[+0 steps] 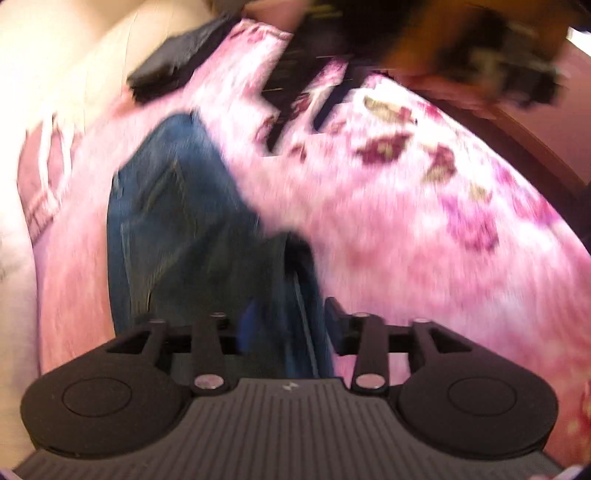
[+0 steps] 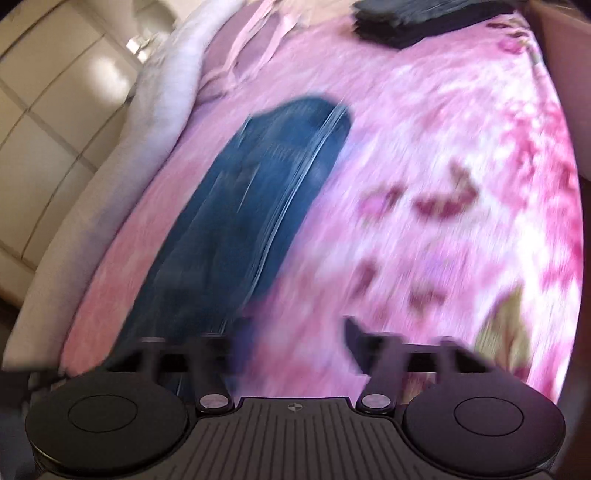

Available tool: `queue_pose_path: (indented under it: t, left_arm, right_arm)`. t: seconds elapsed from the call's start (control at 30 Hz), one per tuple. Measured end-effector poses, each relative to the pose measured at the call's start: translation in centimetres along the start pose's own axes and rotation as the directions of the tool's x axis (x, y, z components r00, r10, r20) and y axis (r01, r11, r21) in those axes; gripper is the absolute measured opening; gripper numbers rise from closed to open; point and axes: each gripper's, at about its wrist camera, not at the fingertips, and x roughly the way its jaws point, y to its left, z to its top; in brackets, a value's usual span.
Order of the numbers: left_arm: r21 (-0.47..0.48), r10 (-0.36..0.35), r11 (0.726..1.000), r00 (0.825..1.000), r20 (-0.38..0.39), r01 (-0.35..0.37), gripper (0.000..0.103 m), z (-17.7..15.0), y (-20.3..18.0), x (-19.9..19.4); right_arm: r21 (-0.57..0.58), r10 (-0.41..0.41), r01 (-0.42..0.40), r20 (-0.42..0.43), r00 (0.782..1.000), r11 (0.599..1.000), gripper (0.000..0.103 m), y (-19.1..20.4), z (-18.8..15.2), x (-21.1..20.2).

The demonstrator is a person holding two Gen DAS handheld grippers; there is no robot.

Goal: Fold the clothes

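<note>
Blue jeans (image 1: pixel 177 229) lie folded lengthwise on a pink floral blanket (image 1: pixel 406 229). In the left wrist view my left gripper (image 1: pixel 288 317) is open, with the jeans' edge lying between its fingers. The other gripper (image 1: pixel 306 85) shows blurred at the top, above the blanket. In the right wrist view the jeans (image 2: pixel 251 206) stretch away as a long dark strip on the blanket (image 2: pixel 424 166). My right gripper (image 2: pixel 295 332) is open over the blanket, just right of the jeans' near end. Both views are motion-blurred.
A dark folded garment (image 2: pixel 417 18) lies at the far end of the bed, also in the left wrist view (image 1: pixel 173 62). A mauve garment (image 1: pixel 44 184) lies left of the jeans. A white cover (image 2: pixel 162 99) and tiled floor (image 2: pixel 44 92) are at left. A brown wooden frame (image 1: pixel 535 147) borders the right.
</note>
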Motion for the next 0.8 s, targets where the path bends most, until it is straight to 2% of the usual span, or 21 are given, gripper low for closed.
queue_pose_path:
  t: [0.1,0.13,0.17,0.2,0.27,0.3,0.33,0.4,0.47,0.53,0.63,0.67,0.73,0.77,0.8]
  left_arm:
    - [0.027,0.045,0.999,0.999,0.014,-0.045,0.038,2.2,-1.2,1.0]
    - [0.032,0.061,0.998,0.998,-0.004,-0.061,0.037,2.8,-1.4,1.6]
    - [0.028,0.066,0.998,0.998,-0.025,-0.065,0.032,3.0,-1.4,2.2]
    - [0.020,0.060,0.998,0.998,-0.030,-0.059,0.019,2.9,-1.3,2.3]
    - [0.004,0.048,0.999,0.998,-0.040,-0.047,0.006,2.7,-1.2,2.6]
    - [-0.004,0.041,0.999,0.998,-0.045,-0.042,0.000,2.6,-1.1,2.7]
    - [-0.012,0.035,0.999,0.998,-0.050,-0.036,0.000,2.5,-1.0,2.8]
    - [-0.028,0.023,0.999,0.998,-0.060,-0.025,0.000,2.4,-0.9,3.1]
    - [-0.033,0.008,0.999,0.998,-0.065,-0.010,0.000,2.2,-0.8,3.3]
    - [-0.022,-0.018,1.000,0.998,-0.066,0.016,0.000,2.1,-0.9,3.4]
    - [-0.042,-0.055,0.998,0.996,-0.076,0.052,0.000,2.0,-0.6,3.3]
    - [-0.057,-0.072,0.996,0.994,-0.081,0.067,0.005,2.1,-0.4,3.2]
    - [-0.088,-0.092,0.993,0.992,-0.090,0.084,0.007,1.7,-0.2,2.5]
    - [-0.112,-0.092,0.990,0.991,-0.096,0.081,0.008,1.4,-0.1,2.0]
    - [-0.140,-0.091,0.987,0.991,-0.101,0.076,0.007,1.1,0.1,1.5]
  right_arm:
    - [0.040,0.038,-0.040,0.050,0.998,0.998,0.067,-1.7,4.7,2.5]
    - [0.051,0.048,-0.051,0.058,0.997,0.997,0.067,-2.3,6.4,3.7]
    - [0.057,0.055,-0.058,0.059,0.997,0.997,0.067,-2.9,7.8,4.8]
    - [0.073,0.065,-0.069,0.052,0.997,0.995,0.067,-3.4,9.1,6.0]
    - [0.109,0.089,-0.092,0.034,0.995,0.990,0.067,-4.5,11.7,8.7]
    - [0.146,0.118,-0.118,0.009,0.993,0.982,0.035,-5.3,12.8,10.1]
    - [0.184,0.127,-0.123,-0.010,0.992,0.975,0.023,-6.1,14.1,11.1]
    - [0.257,0.135,-0.120,-0.043,0.990,0.959,0.018,-7.7,16.7,12.7]
    - [0.228,0.149,-0.131,-0.065,0.987,0.965,0.016,-7.7,18.6,13.8]
    - [0.137,0.142,-0.131,-0.074,0.987,0.982,0.016,-6.9,19.3,14.4]
    - [0.079,0.149,-0.142,-0.081,0.986,0.987,0.016,-6.8,19.1,14.1]
    - [0.064,0.149,-0.144,-0.077,0.986,0.987,0.016,-6.8,18.8,13.7]
    - [0.022,0.127,-0.126,-0.067,0.990,0.992,0.032,-6.7,18.0,12.2]
    - [0.004,0.097,-0.097,-0.065,0.993,0.995,0.043,-6.6,17.4,11.3]
    - [-0.013,0.068,-0.069,-0.067,0.995,0.998,0.045,-6.5,16.7,10.4]
